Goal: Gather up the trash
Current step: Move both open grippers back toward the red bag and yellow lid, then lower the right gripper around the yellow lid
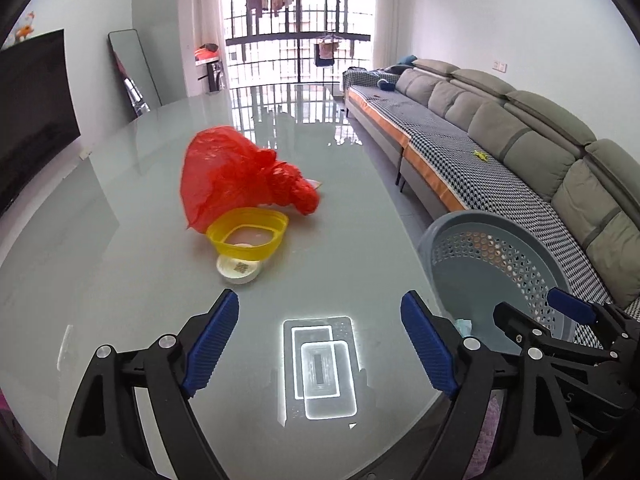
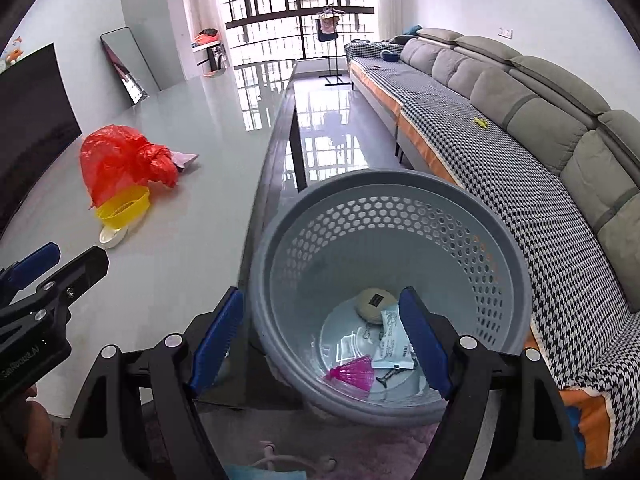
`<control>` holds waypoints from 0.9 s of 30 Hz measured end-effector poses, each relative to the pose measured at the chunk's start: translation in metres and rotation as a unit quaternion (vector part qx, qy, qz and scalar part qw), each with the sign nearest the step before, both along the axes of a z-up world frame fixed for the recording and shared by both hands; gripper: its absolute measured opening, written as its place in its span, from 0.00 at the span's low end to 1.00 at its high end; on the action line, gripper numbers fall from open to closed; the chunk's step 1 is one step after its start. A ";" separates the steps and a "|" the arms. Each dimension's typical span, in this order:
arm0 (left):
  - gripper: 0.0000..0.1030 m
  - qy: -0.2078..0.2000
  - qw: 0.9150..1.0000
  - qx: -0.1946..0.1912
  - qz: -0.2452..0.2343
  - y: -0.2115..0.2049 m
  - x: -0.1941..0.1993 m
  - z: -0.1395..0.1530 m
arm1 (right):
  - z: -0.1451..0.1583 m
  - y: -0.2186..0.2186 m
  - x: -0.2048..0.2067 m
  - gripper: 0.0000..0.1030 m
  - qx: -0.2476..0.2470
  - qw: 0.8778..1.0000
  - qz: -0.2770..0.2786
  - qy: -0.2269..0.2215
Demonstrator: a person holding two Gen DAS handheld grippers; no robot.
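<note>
Over the table [image 1: 120, 240], your left gripper [image 1: 320, 344] hangs spread and empty; red bag [image 1: 236, 176] and yellow bowl [image 1: 248, 236] lie ahead. Your right gripper [image 2: 322, 344], also spread, straddles the basket [image 2: 500, 248] rim.

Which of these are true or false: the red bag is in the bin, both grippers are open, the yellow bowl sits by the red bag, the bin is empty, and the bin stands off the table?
1. The red plastic bag is in the bin. False: it lies on the table.
2. Both grippers are open. True: the left gripper and the right gripper hold nothing.
3. The yellow bowl sits against the red bag. True.
4. The grey bin is empty. False: it holds a pink piece, a white packet and a round lid.
5. The bin stands beside the table edge, not on the table. True.
</note>
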State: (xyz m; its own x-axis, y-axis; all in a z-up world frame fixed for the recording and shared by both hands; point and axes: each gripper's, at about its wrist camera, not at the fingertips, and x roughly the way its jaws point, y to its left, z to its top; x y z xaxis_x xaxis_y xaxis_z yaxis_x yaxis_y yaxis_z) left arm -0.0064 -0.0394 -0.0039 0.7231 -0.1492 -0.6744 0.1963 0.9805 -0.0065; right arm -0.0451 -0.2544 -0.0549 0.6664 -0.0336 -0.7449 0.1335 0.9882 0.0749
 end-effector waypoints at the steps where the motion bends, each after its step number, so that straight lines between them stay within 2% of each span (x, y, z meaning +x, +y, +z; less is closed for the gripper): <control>1: 0.79 0.000 1.000 0.000 0.008 0.007 0.001 0.000 | 0.000 0.007 0.002 0.74 0.000 1.000 0.008 0.000; 8: 0.80 0.005 0.998 -0.004 0.069 0.059 0.010 -0.004 | 0.002 0.056 0.028 0.74 0.000 0.998 0.068 -0.003; 16: 0.80 0.009 0.991 0.001 0.132 0.116 0.021 -0.010 | 0.008 0.107 0.064 0.74 0.005 0.993 0.115 -0.003; 21: 0.80 0.020 0.989 0.002 0.149 0.143 0.029 -0.016 | 0.008 0.139 0.088 0.74 -0.003 0.991 0.136 -0.002; 27: 0.80 0.028 0.987 0.001 0.159 0.169 0.034 -0.022 | 0.005 0.170 0.116 0.74 0.011 0.987 0.161 0.012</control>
